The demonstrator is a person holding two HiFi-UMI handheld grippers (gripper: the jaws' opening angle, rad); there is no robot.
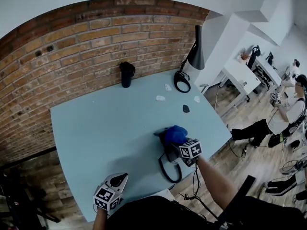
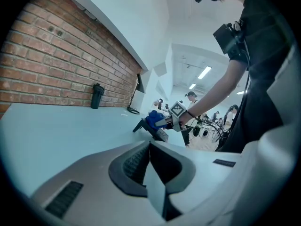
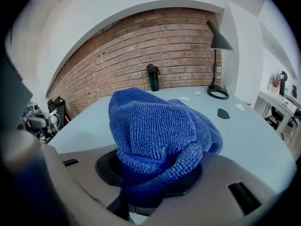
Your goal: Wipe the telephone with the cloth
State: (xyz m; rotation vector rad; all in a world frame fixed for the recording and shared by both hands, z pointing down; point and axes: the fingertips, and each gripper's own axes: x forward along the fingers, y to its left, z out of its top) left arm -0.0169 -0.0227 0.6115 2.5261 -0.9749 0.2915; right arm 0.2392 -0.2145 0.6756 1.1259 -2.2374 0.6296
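right gripper (image 1: 178, 142) jaws clenched on bunched blue cloth (image 3: 155, 135), over far end of telephone (image 1: 169, 161) by the bench (image 1: 96, 128) near-right edge | left gripper (image 1: 120, 178) jaws closed, empty, well apart at near left | risk: unsteadied telephone may slide off edge or its cord may snag under wiping push

Blue looped-pile microfibre cloth (image 3: 159, 131): bunched into a rounded wad, its lower end pinched between the jaws of the right gripper (image 3: 150, 185). It rests on the far end of the telephone.

Black desk telephone (image 1: 169, 154): lies flat on the tabletop near the right edge. Its black cord (image 1: 167, 170) loops towards the front edge.
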